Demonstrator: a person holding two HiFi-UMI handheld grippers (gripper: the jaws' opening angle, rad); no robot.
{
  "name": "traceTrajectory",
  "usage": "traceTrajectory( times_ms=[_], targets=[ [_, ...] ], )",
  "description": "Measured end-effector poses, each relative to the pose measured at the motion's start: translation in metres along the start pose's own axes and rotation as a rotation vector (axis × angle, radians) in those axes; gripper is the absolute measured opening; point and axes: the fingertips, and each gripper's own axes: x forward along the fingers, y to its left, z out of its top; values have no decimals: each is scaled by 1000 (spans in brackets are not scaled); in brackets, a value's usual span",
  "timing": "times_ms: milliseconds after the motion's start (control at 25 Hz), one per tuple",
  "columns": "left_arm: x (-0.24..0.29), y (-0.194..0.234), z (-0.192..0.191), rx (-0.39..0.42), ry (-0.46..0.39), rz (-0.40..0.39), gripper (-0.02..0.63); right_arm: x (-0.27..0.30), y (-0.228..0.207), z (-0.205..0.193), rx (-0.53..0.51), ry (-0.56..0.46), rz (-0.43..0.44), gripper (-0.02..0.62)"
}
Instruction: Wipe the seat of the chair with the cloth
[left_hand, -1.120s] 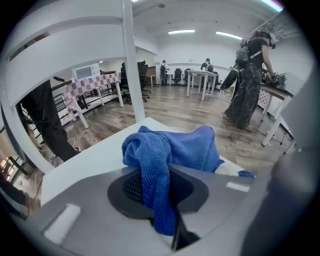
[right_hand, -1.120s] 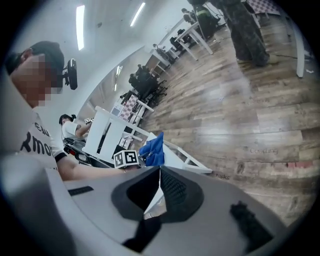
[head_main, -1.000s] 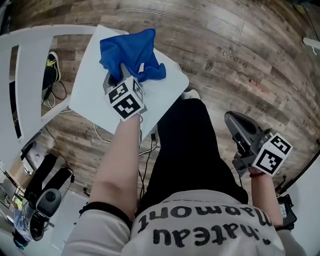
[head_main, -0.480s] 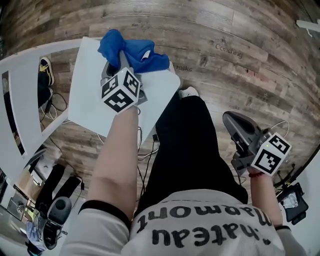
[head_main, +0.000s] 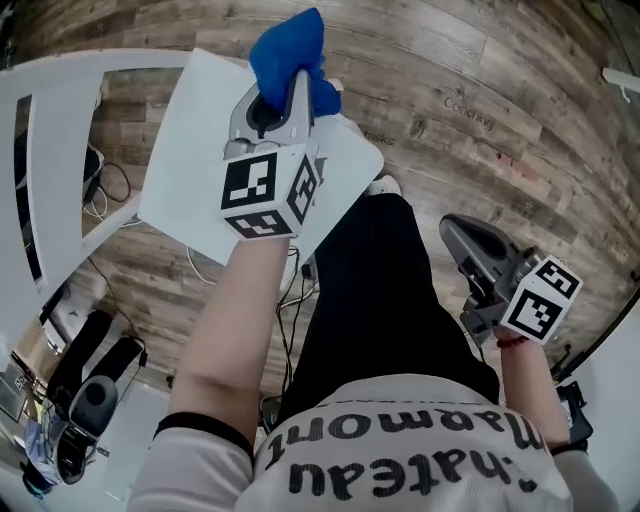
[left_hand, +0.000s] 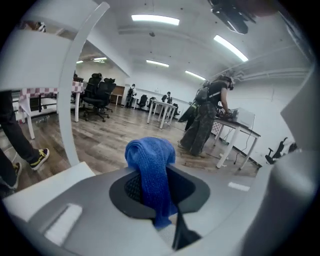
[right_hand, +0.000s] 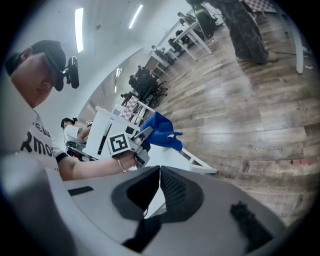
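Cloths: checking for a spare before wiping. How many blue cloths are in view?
1. The blue cloth is clamped in the left gripper, over the white chair seat. No other shows.

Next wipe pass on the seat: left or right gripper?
Left. The left gripper is shut on the blue cloth, held over the far edge of the white chair seat. The right gripper is shut on nothing, beside the person's leg, away from the chair.
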Motion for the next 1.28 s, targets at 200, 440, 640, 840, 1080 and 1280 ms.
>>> traceTrajectory(
  times_ms=[200, 440, 640, 840, 1080, 1280],
  targets=[
    [-100, 63, -52, -50, 97, 133, 67, 31, 21, 3, -54, 87, 58, 15],
    [-231, 150, -155, -150, 288, 487, 67, 65, 47, -7, -142, 225, 128, 15],
    [-282, 168, -220, -216, 440, 633, 67, 78, 53, -15, -178, 291, 158, 15],
    [-278, 160, -237, -153, 515, 686, 58, 70, 43, -19, -192, 309, 158, 15],
    [-273, 154, -231, -264, 469, 795, 40, 51, 28, -20, -138, 267, 126, 15],
    [-257, 146, -223, -328, 449, 797, 40, 38, 16, -17, -98, 215, 110, 15]
  ],
)
